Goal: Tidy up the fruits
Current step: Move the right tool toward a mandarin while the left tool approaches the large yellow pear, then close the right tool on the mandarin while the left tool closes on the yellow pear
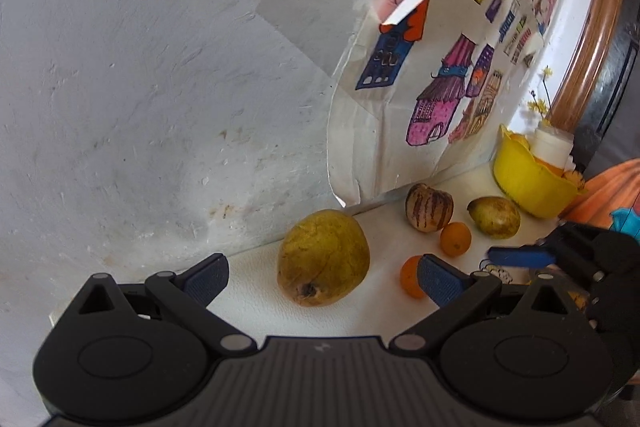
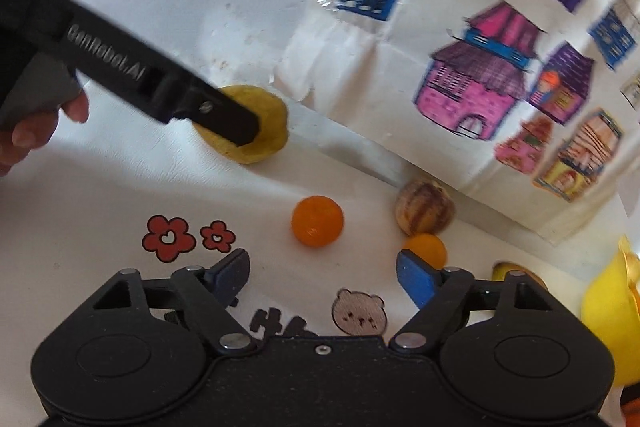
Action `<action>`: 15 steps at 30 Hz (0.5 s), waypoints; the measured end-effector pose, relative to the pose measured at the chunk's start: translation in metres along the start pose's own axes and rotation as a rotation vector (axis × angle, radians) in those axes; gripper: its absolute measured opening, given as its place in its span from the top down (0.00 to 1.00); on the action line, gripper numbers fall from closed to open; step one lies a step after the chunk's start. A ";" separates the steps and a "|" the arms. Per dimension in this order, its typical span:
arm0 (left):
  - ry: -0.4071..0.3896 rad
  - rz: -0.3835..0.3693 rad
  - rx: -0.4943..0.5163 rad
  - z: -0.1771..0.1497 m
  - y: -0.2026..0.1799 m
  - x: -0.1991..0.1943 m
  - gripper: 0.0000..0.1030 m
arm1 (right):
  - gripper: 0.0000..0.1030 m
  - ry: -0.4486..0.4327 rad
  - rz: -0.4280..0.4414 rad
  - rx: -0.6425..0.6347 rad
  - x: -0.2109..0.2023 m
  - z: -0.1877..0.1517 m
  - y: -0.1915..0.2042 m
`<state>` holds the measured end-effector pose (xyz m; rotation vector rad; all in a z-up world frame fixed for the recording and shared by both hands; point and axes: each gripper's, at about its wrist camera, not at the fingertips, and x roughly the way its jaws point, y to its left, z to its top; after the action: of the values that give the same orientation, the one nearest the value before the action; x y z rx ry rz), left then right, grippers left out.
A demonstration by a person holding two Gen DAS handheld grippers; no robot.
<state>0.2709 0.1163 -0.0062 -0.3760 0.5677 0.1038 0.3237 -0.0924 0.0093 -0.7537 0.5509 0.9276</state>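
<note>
A large yellow-green pear (image 1: pixel 323 258) lies on the white table by the wall; it also shows in the right wrist view (image 2: pixel 272 123). My left gripper (image 1: pixel 324 281) is open, its fingers on either side of the pear and just short of it. Two small oranges (image 1: pixel 455 238) (image 1: pixel 410 277), a striped fruit (image 1: pixel 429 207) and a smaller green pear (image 1: pixel 495 217) lie to the right. My right gripper (image 2: pixel 322 277) is open and empty, just short of an orange (image 2: pixel 317 221). A second orange (image 2: pixel 428 247) and the striped fruit (image 2: pixel 425 213) lie beyond its right finger.
A yellow bowl (image 1: pixel 528 183) with things in it stands at the far right; it also shows in the right wrist view (image 2: pixel 612 311). A sheet with coloured house drawings (image 1: pixel 436 99) hangs down the wall to the table. Flower and bear prints (image 2: pixel 168 238) mark the tablecloth.
</note>
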 end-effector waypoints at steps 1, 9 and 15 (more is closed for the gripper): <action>-0.004 -0.001 -0.004 0.000 0.000 0.000 0.02 | 0.25 0.000 0.004 -0.006 0.002 0.001 0.001; -0.004 -0.005 -0.046 0.001 0.004 0.005 0.12 | 0.43 -0.004 0.022 0.056 0.018 0.010 -0.005; 0.001 -0.007 -0.058 0.001 0.005 0.007 0.23 | 0.54 -0.007 0.040 0.114 0.026 0.012 -0.011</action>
<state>0.2766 0.1213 -0.0111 -0.4346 0.5652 0.1130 0.3477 -0.0741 0.0020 -0.6386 0.6090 0.9275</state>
